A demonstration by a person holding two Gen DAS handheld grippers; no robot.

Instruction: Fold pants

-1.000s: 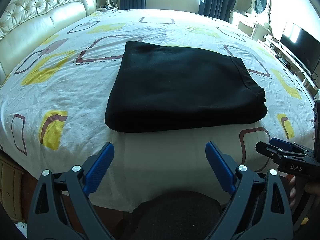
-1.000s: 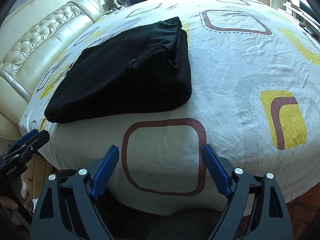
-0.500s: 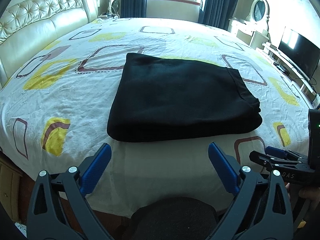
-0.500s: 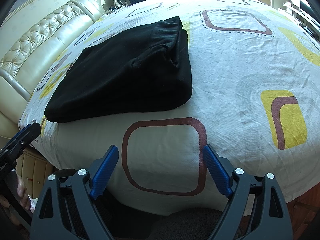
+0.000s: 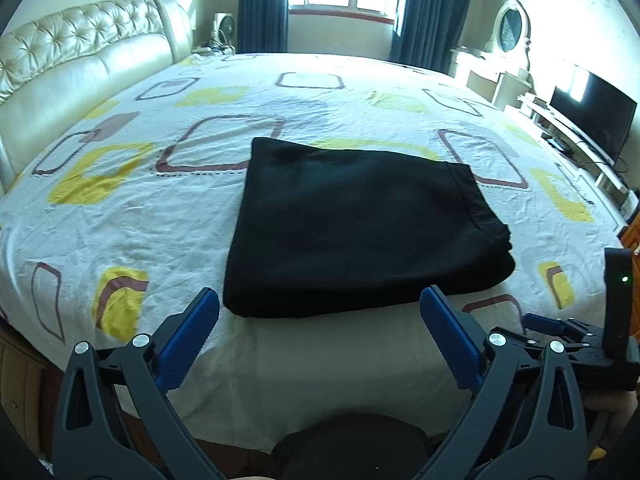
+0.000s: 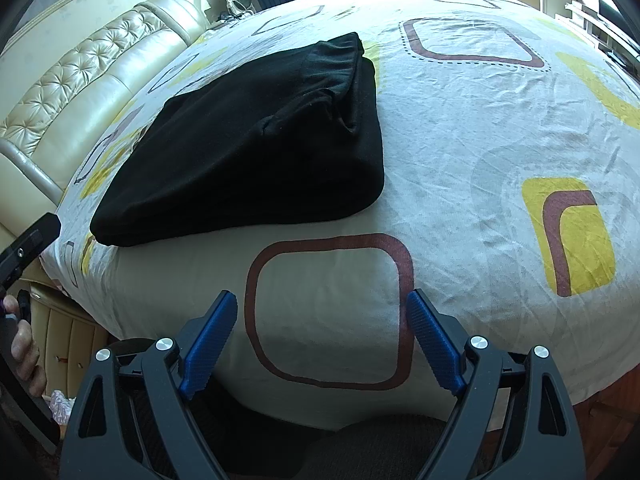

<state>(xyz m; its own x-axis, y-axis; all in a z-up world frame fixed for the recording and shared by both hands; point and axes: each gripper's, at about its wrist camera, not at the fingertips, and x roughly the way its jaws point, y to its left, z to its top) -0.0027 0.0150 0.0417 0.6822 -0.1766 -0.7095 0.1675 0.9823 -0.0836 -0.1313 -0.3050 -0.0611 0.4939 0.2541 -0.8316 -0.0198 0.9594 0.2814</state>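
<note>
Pants (image 5: 360, 228) folded, lower layers hidden

One pair of black pants (image 5: 360, 228) is lying folded at the centre of the frame, on one bed (image 5: 132, 216). Two grippers are showing: the left gripper (image 5: 320, 336) along the bottom edge and the right gripper (image 5: 568, 340) at the lower right. One television (image 5: 592, 120) is standing at the right, one oval mirror (image 5: 511, 26) at the upper right, one fan (image 5: 226, 26) at the upper left.
</note>
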